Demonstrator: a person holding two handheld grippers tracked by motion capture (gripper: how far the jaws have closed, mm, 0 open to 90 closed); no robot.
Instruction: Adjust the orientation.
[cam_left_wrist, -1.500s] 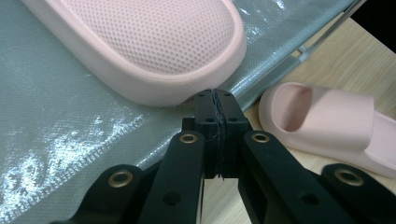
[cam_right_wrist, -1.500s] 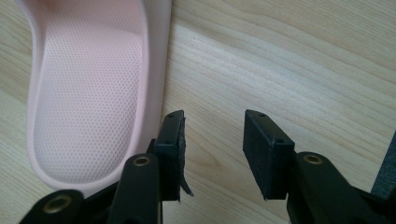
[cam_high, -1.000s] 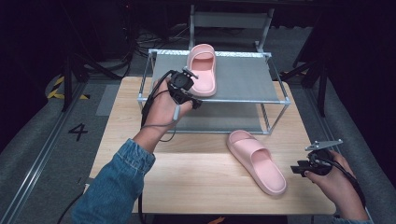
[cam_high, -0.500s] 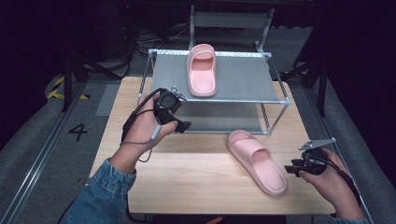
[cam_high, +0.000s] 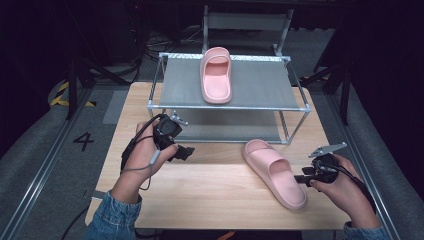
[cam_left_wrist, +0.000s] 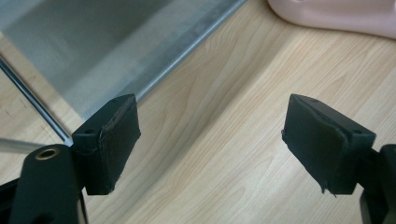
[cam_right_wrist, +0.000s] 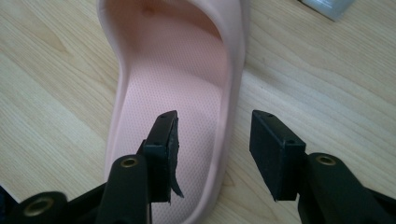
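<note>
One slipper shelved, second next.
Left gripper (cam_high: 186, 151) pulled back off the rack (cam_high: 165, 85), jaws just spread wide, empty; first slipper (cam_high: 216, 75) left on top. Right gripper (cam_right_wrist: 212, 154) opening astride the table slipper's (cam_right_wrist: 175, 107) rim, not yet clamped.

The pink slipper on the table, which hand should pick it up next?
Probably the right. The right tongs are open around the side wall of the slipper on the table by its heel. The left tongs are open over bare wood beside the rack, farther off.
</note>
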